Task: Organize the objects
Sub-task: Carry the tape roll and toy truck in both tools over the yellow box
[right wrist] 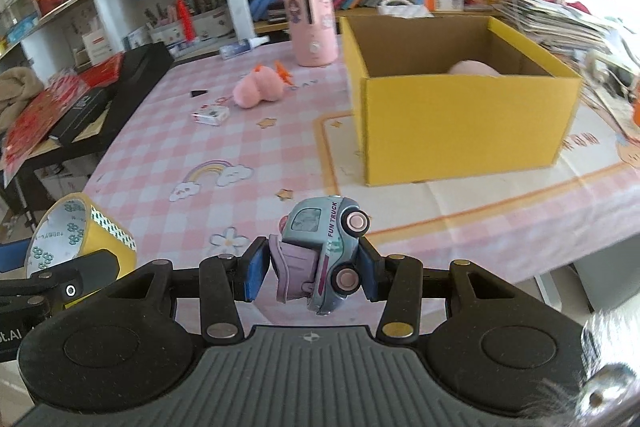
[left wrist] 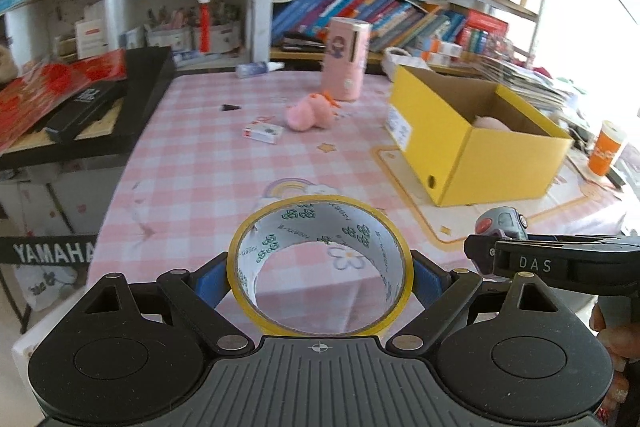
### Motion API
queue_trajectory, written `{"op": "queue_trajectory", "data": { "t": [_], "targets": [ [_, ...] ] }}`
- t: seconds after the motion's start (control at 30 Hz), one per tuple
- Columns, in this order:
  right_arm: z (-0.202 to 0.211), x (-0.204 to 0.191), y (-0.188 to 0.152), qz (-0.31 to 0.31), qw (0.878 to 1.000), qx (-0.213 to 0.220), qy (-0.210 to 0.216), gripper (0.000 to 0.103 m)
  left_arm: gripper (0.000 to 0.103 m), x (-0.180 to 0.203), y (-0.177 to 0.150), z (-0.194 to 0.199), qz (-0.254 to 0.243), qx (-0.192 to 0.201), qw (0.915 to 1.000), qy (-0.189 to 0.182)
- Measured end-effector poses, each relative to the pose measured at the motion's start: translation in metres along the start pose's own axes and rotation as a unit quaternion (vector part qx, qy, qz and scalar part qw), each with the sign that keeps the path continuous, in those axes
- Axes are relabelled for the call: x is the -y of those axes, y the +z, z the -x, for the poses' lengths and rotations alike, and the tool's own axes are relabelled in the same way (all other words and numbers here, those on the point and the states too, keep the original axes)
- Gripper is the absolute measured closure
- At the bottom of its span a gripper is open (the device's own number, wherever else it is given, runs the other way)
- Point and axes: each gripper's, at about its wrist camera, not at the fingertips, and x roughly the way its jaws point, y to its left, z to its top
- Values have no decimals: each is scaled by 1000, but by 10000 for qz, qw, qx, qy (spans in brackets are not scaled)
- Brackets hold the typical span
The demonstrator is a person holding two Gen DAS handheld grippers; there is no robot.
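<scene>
My left gripper (left wrist: 320,277) is shut on a yellow-rimmed roll of tape (left wrist: 320,259), its blue pads pressing both sides, above the near edge of the pink checked table. In the right wrist view that tape roll (right wrist: 76,235) shows at the lower left. My right gripper (right wrist: 312,273) is shut on a small blue toy truck (right wrist: 328,251) lying on its side, wheels to the right. The toy truck (left wrist: 500,223) also peeks in at the right of the left wrist view. An open yellow box (right wrist: 460,123) stands ahead to the right, with something pink inside.
On the table (left wrist: 200,163) lie a pink plush toy (left wrist: 308,113), a small white packet (left wrist: 262,133) and a tall pink cylinder (left wrist: 346,61). A black keyboard case (left wrist: 80,115) sits left. Bookshelves fill the back. An orange cup (left wrist: 608,153) stands far right.
</scene>
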Motion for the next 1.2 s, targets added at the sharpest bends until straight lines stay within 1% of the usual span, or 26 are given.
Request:
{"op": "queue_trajectory", "data": {
  "t": [0.27, 0.53, 0.73, 0.97, 1.2],
  "targets": [
    [19, 31, -14, -402, 9982, 32, -438, 60, 12, 31, -1, -7, -361, -73, 9980, -505],
    [35, 65, -25, -788, 9930, 48, -881, 60, 12, 66, 2, -21, -723, -177, 9923, -993],
    [45, 91, -29, -1052, 9875, 71, -1169, 60, 12, 92, 6, -31, -959, -224, 9869, -1282],
    [46, 115, -27, -1240, 9832, 60, -1341, 60, 12, 114, 10, -40, -1133, -241, 9831, -1418],
    [38, 127, -14, -1178, 9845, 64, -1295, 60, 12, 131, 23, -44, -1258, -41, 9810, -1478]
  ]
}}
